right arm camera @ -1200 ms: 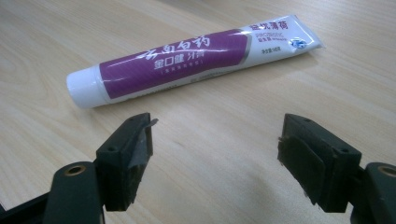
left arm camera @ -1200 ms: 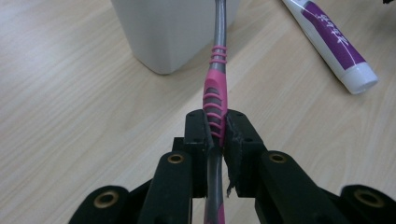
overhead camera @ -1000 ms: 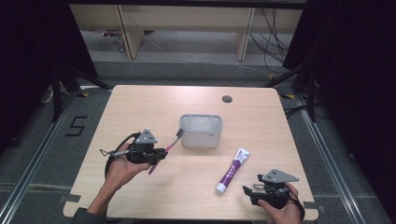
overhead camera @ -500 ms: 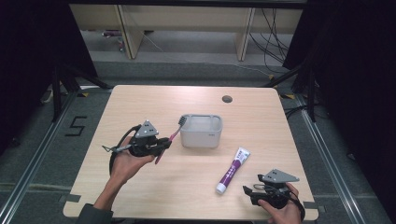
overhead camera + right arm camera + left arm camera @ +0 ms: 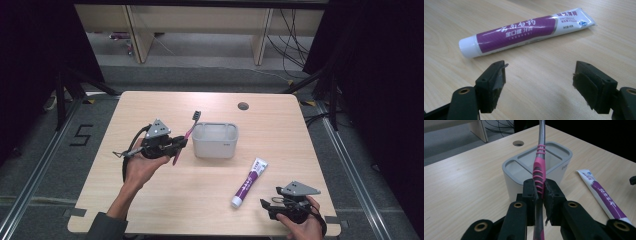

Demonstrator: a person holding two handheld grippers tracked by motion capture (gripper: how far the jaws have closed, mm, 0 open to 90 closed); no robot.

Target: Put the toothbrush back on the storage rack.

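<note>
My left gripper [image 5: 179, 145] [image 5: 539, 191] is shut on the pink and grey toothbrush [image 5: 187, 134] [image 5: 539, 172], which it holds tilted above the table, bristle head up and away, just left of the grey two-compartment holder [image 5: 215, 141] [image 5: 536, 167]. A purple and white toothpaste tube [image 5: 249, 176] [image 5: 524, 31] lies flat on the table at the right, cap towards the front. By the front right edge my right gripper [image 5: 265, 207] [image 5: 539, 80] stands open, nothing between its jaws, with the tube just beyond them.
The wooden table [image 5: 150, 200] has a round cable hole [image 5: 243, 106] near its far edge. Wooden shelving legs and cables stand on the floor behind the table. Dark frames flank both sides.
The left gripper has lifted the toothbrush off the table and tipped it from lying flat to bristles up, moving it closer to the holder. The right gripper has stayed put.
</note>
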